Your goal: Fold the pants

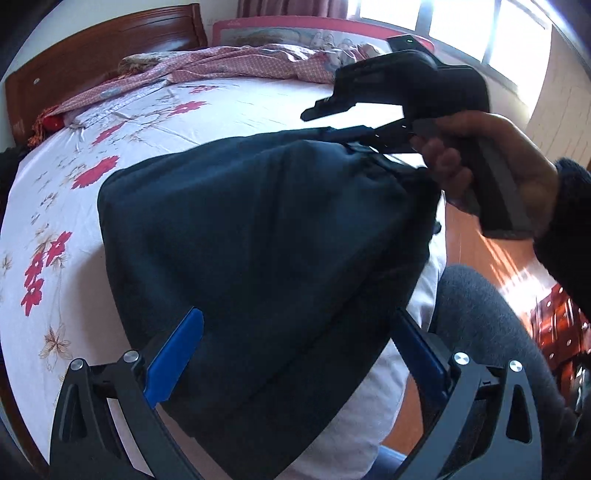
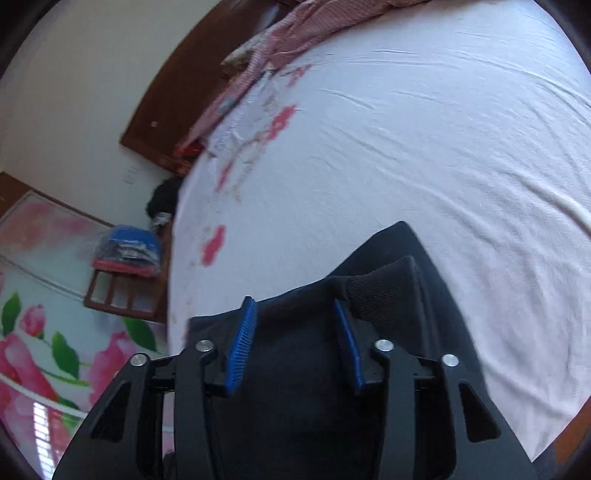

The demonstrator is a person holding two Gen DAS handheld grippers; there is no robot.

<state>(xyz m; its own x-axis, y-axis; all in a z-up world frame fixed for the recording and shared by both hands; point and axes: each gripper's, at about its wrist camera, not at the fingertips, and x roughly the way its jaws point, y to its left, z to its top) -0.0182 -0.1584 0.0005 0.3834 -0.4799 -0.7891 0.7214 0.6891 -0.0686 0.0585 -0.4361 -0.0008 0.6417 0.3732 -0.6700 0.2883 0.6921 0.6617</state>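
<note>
Daylight floods in through the window (image 1: pixel 454 26) at the top right of the left wrist view, where the panes are blown out to white and sunlit stripes fall on the wooden floor (image 1: pixel 495 254). The dark pants (image 1: pixel 258 229) read as an almost textureless mass against the bright white bedsheet (image 2: pixel 424 147), which is evenly lit with soft creases. Both fisheye views bend the bed and headboard (image 1: pixel 92 51) strongly and darken to black at the corners, and the right wrist view is smeared by motion blur, especially the red flowers on the sheet.
</note>
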